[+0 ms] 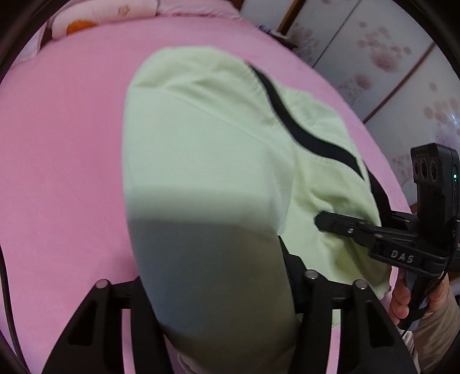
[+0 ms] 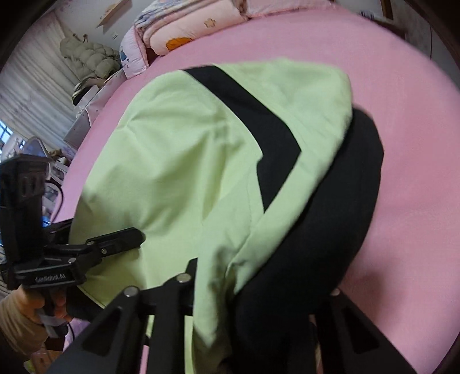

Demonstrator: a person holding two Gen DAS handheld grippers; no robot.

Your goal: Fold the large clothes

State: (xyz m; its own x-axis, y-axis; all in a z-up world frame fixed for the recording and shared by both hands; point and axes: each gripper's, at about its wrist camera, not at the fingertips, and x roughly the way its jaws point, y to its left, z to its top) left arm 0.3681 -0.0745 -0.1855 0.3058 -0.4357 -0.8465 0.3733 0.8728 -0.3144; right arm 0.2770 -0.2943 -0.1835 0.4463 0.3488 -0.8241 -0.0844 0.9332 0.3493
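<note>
A: Where is the garment sitting for you right now?

B: Your pale green garment with the black stripe lies on the pink bed sheet, spread away from you towards the far pillows. Its near edge is lifted at both of your tools.

A: And my left gripper?

B: Your left gripper has green cloth running up between its fingers; from its own camera the fabric covers the tips. In the right wrist view the left gripper reaches in from the left with its fingers pressed together on the garment's near left edge. It is clamped on the garment.

A: The right one?

B: Your right gripper has a bunch of green and black fabric hanging between its fingers, hiding the tips. In the left wrist view the right gripper comes in from the right, its fingers closed flat against the cloth near the right edge. It grips the garment too.

A: Anything else around?

B: A puffy quilted jacket hangs far left, beside the bed sheet.
</note>
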